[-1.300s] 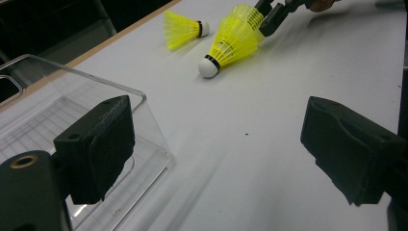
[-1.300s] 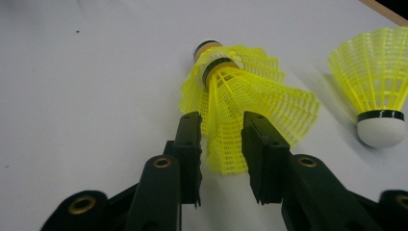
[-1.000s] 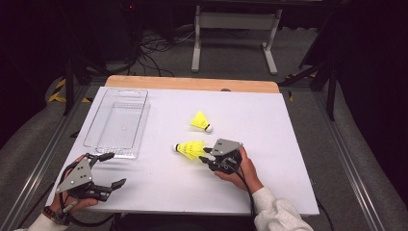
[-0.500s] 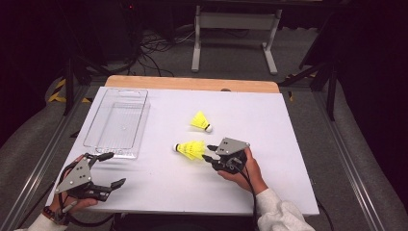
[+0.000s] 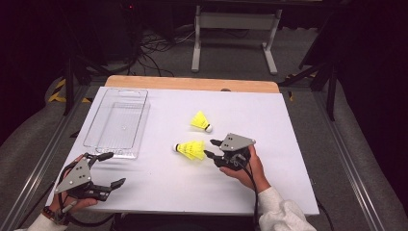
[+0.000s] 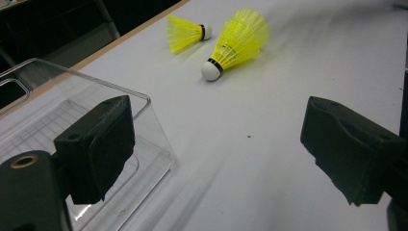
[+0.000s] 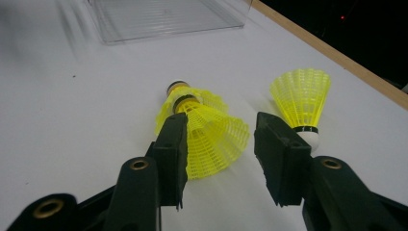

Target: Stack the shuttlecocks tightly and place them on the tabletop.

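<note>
The white table (image 5: 159, 187) is evenly and brightly lit from overhead, while the floor and room around it fall into near darkness. Shadows under things are short and soft. The clear tray (image 6: 144, 139) catches faint glare along its wall. In both gripper views the close black jaws look soft and unfocused, and the far table surface smears with slight blur.

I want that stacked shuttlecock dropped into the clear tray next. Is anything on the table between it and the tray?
Nothing visible. The stacked shuttlecock lies between the right gripper's parted jaws, which have just been opening. Bare table runs from it to the tray. The other shuttlecock lies off that line.
</note>
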Motion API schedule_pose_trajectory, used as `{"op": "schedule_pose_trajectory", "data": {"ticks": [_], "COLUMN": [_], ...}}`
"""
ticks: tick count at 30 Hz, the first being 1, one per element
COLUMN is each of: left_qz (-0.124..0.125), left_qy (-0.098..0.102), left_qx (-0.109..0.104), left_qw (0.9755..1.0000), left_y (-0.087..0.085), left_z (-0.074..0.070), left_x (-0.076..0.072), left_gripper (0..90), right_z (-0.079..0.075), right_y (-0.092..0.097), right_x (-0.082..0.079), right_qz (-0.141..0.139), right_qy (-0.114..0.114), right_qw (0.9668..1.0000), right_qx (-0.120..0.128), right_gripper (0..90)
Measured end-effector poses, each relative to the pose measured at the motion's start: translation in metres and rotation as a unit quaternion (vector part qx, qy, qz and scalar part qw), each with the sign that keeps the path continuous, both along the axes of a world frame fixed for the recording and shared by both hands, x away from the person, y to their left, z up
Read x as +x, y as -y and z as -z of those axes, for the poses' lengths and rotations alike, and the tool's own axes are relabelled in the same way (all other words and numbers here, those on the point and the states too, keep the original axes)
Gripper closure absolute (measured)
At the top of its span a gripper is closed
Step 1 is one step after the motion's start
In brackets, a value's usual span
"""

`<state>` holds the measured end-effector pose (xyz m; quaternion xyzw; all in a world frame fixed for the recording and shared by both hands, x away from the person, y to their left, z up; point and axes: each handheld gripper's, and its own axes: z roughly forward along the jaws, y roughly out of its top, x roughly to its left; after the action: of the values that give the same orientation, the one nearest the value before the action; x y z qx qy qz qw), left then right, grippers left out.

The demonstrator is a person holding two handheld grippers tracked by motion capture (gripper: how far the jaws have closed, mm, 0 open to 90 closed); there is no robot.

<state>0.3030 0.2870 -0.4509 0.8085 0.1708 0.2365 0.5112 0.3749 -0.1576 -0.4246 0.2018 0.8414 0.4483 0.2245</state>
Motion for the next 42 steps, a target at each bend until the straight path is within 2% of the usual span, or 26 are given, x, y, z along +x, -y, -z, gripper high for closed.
{"op": "schedule_pose_trajectory", "data": {"ticks": [4, 7, 12, 15, 18, 19, 23, 30, 33, 36, 40, 42], "left_qz": [-0.001, 0.000, -0.002, -0.001, 0.000, 0.000, 0.000, 0.002, 0.002, 0.003, 0.003, 0.003], "left_qy": [-0.001, -0.002, -0.005, -0.005, -0.006, -0.006, -0.005, -0.005, -0.005, -0.006, -0.006, -0.007], "left_qx": [0.000, 0.002, 0.001, 0.000, -0.001, -0.001, -0.002, -0.003, -0.005, -0.003, -0.004, -0.003], "left_qw": [1.0000, 1.0000, 1.0000, 1.0000, 1.0000, 1.0000, 1.0000, 1.0000, 1.0000, 1.0000, 1.0000, 1.0000], "left_y": [0.000, 0.000, 0.000, 0.000, 0.000, 0.000, -0.001, -0.001, -0.002, -0.001, -0.001, 0.000], "left_z": [0.000, 0.000, 0.001, 0.001, 0.001, 0.001, 0.001, 0.001, 0.001, 0.001, 0.001, 0.001], "left_x": [0.000, 0.001, 0.002, 0.002, 0.002, 0.002, 0.002, 0.002, 0.002, 0.002, 0.002, 0.002], "left_gripper": [12.6, 12.6, 12.7, 12.6, 12.6, 12.6, 12.6, 12.5, 12.5, 12.5, 12.5, 12.6], "right_z": [-0.006, -0.011, -0.024, -0.028, -0.036, -0.036, -0.040, -0.026, -0.018, -0.009, 0.001, 0.008], "right_y": [0.000, 0.001, -0.003, -0.006, -0.016, -0.016, -0.027, -0.042, -0.039, -0.032, -0.026, -0.024], "right_x": [0.004, 0.011, 0.030, 0.038, 0.054, 0.054, 0.072, 0.097, 0.103, 0.110, 0.115, 0.118], "right_qz": [0.006, 0.014, 0.021, 0.017, 0.024, 0.024, 0.036, 0.051, 0.061, 0.082, 0.091, 0.090], "right_qy": [0.008, 0.002, -0.004, -0.008, -0.009, -0.009, -0.018, -0.039, -0.057, -0.071, -0.085, -0.102], "right_qw": [0.9999, 0.9998, 0.9997, 0.9998, 0.9997, 0.9997, 0.9991, 0.9970, 0.9955, 0.9929, 0.9910, 0.9894], "right_qx": [0.004, 0.011, 0.015, 0.010, 0.000, 0.000, -0.014, -0.043, -0.046, -0.049, -0.050, -0.050], "right_gripper": [53.5, 49.2, 43.4, 40.3, 31.2, 31.2, 28.4, 26.4, 26.4, 29.3, 32.8, 33.5]}}
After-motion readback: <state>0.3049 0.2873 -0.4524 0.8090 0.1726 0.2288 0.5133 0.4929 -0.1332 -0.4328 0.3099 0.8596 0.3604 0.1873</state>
